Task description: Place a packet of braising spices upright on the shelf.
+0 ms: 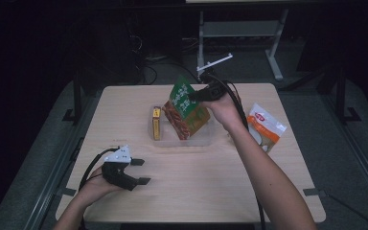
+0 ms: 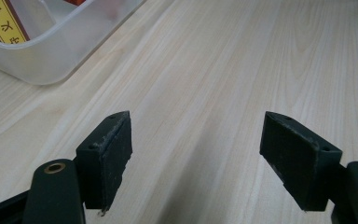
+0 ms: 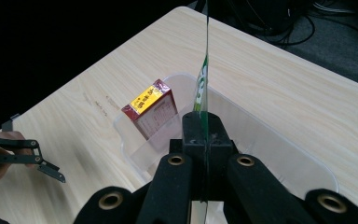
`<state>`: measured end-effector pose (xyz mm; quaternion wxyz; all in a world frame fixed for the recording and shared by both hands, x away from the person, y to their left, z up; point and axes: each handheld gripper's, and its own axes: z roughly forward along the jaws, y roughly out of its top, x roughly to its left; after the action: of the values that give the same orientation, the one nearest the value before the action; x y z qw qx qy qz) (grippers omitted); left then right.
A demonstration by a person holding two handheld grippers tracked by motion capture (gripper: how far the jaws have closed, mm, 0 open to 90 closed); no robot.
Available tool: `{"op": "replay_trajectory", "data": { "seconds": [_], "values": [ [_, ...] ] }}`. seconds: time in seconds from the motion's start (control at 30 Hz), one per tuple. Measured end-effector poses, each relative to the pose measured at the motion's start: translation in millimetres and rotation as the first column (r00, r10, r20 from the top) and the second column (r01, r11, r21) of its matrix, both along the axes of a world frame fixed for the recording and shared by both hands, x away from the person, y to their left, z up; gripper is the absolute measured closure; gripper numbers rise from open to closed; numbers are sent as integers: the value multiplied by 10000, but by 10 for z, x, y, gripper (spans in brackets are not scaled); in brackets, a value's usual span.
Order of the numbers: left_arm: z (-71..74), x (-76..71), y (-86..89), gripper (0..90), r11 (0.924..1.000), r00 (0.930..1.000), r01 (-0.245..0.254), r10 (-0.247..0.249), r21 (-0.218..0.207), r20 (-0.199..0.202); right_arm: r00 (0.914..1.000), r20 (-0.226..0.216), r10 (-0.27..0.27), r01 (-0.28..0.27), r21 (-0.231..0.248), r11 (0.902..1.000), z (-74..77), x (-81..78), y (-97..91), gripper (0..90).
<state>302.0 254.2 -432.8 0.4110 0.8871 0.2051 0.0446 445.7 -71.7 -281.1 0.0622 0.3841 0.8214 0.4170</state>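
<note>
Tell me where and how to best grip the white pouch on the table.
Grip the white pouch by its flat sealed top edge, coming from above on the table's right side. It lies flat and apart from the bin, so probably only its thin edges fit between jaws.

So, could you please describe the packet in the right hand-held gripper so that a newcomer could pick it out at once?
Start at the clear plastic tub in the middle of the wooden table. The green snack bag hangs tilted over it, pinched at its top edge by the right hand-held gripper. Unlike the red and yellow box standing in the tub and the white and orange pouch lying to the right, it is green and off the table.
</note>
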Motion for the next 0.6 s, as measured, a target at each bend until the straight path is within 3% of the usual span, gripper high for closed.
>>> {"op": "replay_trajectory", "data": {
  "seconds": [0.3, 0.6],
  "values": [
    [-2, 0, -7, 246, 10000, 10000, 54, -54, 27, -12, 10000, -12, 1, -1, -383, 9993, 55, 78, 122, 900],
    [-9, -4, -19, 246, 9999, 9999, 95, -94, 34, -44, 10000, -60, 46, -49, -435, 9990, 60, 140, 200, 894]
  ]
}}
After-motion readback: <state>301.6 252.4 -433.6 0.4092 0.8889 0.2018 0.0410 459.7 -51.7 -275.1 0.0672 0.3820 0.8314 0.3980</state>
